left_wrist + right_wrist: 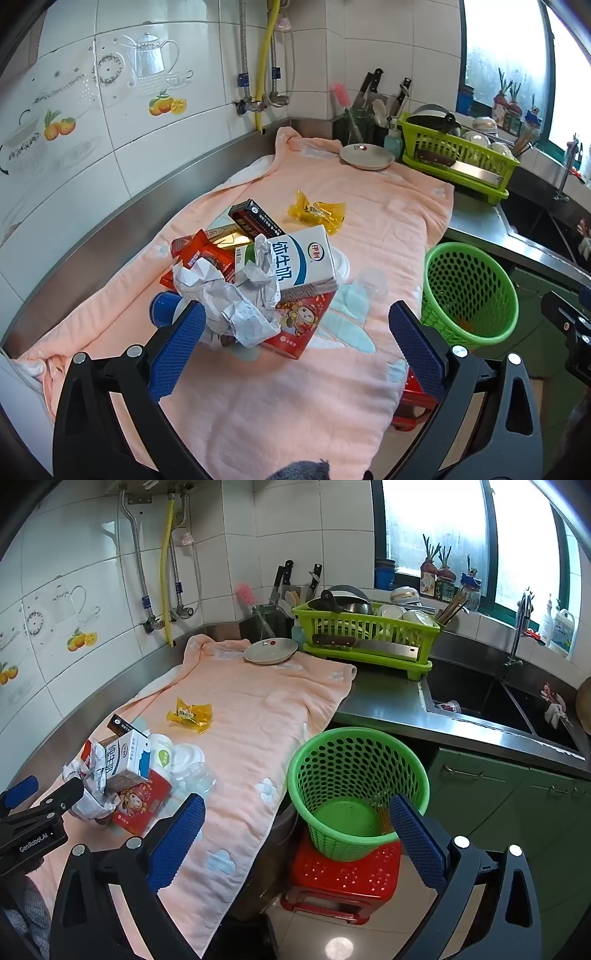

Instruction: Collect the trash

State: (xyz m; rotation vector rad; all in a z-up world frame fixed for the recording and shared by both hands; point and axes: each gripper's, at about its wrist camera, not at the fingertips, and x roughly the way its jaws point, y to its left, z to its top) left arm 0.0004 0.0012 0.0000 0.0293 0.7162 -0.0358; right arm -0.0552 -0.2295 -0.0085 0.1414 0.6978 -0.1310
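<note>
Counter (384, 705) is brushed steel, dull sheen. Towel (280, 387) over it: peach terry cloth, nubby, matt. Waste basket (354, 775): green perforated plastic, glossy, on a red plastic stool (343, 882). Crumpled paper (236, 295), creased, matt. Milk carton (299, 258), smooth coated card. Yellow wrapper (317, 214), shiny film, probably plastic. My tool pads (177, 350): blue, rough-textured.

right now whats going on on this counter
A person holds a gripper in each hand, both open and empty. The left gripper hovers by a trash pile on the pink towel: crumpled paper, a milk carton, wrappers. A yellow wrapper lies apart. The right gripper is above the green bin on a red stool. Nothing is picked up yet.
</note>
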